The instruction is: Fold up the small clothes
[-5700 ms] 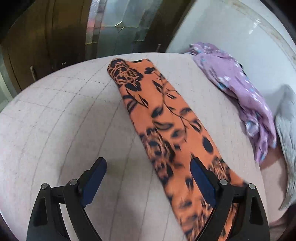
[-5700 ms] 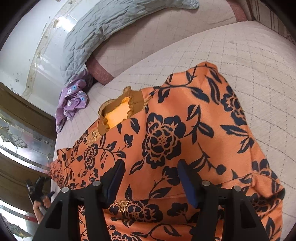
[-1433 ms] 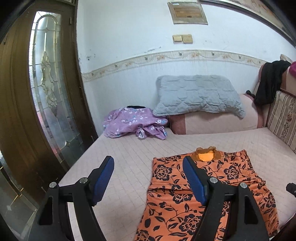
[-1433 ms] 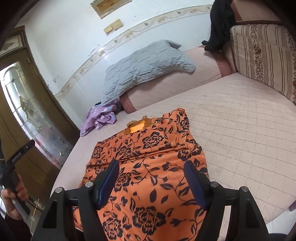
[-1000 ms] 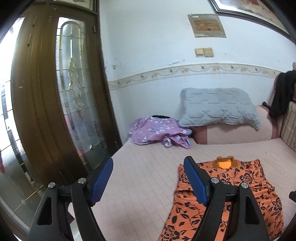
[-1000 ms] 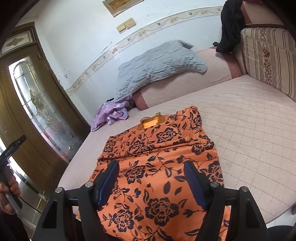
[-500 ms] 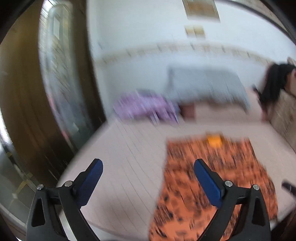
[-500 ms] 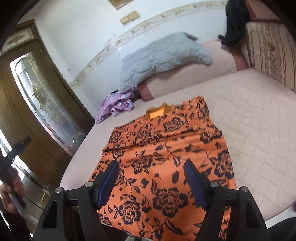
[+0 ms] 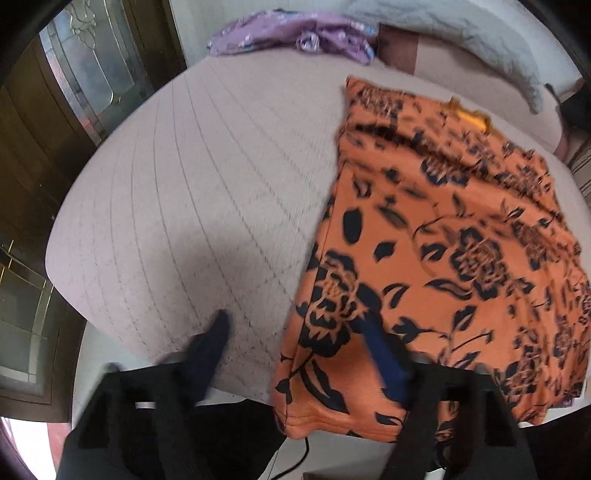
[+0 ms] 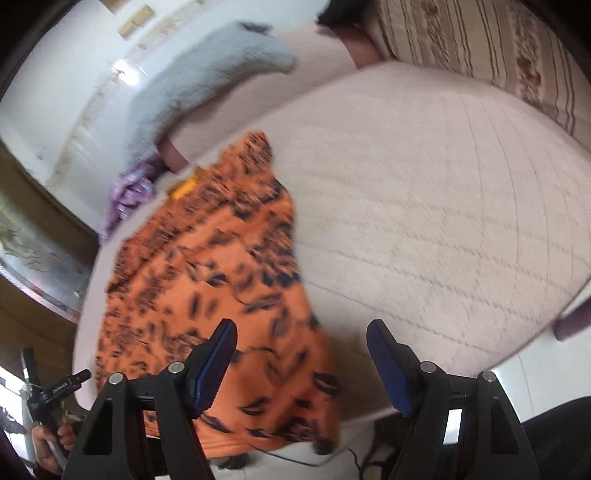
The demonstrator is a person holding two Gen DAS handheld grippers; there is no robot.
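Note:
An orange garment with black flowers (image 9: 443, 236) lies flat on the pale quilted bed (image 9: 207, 192), its near hem hanging over the bed's front edge. My left gripper (image 9: 295, 332) is open and empty, just above the garment's near left corner. In the right wrist view the same garment (image 10: 221, 266) lies to the left. My right gripper (image 10: 301, 339) is open and empty, above the garment's near right corner at the bed edge. Both views are motion-blurred.
A purple garment (image 9: 295, 37) and a grey pillow (image 9: 461, 33) lie at the bed's far end. A wooden glass-panelled door (image 9: 74, 92) stands left of the bed. A striped cushion (image 10: 480, 48) lines the right side. The left gripper also shows in the right wrist view (image 10: 55, 391).
Both grippers have tilted down and moved in from a raised view of the room to the garment's near corners at the bed's front edge. Both stay open.

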